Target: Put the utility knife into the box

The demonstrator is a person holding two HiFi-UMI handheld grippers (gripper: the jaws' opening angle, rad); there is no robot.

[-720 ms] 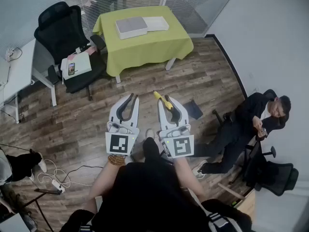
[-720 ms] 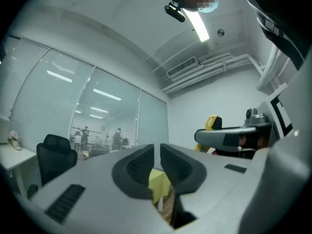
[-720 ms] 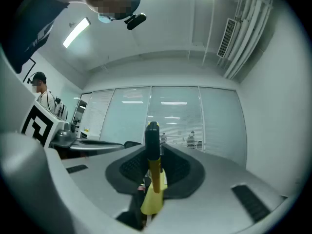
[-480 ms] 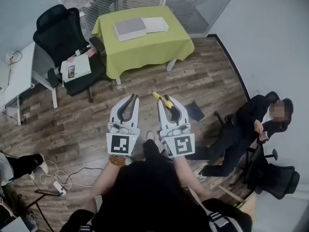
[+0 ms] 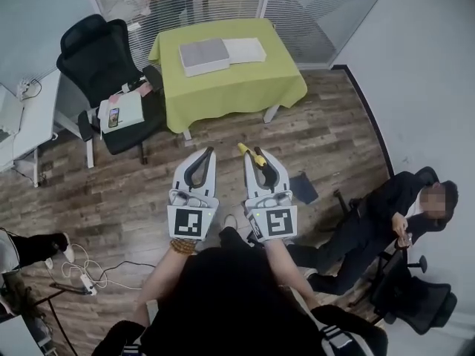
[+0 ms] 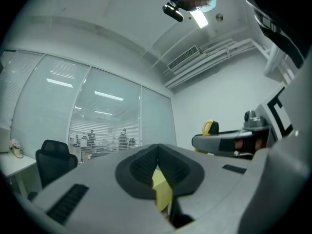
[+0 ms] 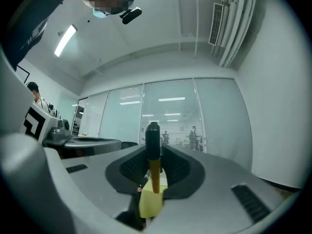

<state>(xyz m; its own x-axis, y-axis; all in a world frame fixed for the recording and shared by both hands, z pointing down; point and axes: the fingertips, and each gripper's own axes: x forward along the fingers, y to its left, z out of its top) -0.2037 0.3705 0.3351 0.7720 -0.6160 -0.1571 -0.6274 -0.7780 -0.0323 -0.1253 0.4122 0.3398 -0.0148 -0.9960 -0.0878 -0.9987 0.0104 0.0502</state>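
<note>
Currently: right claw (image 5: 257, 157) pinching utility knife (image 5: 249, 153), long axis toward 10 o'clock; box (image 5: 204, 55) well apart at 11 o'clock; left claw (image 5: 202, 156) pressed together, empty.

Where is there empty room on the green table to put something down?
The near half of the green-clothed table is bare, from the flat grey box and the flat white box beside it forward to its front edge. The far half, holding both boxes, is crowded.
</note>
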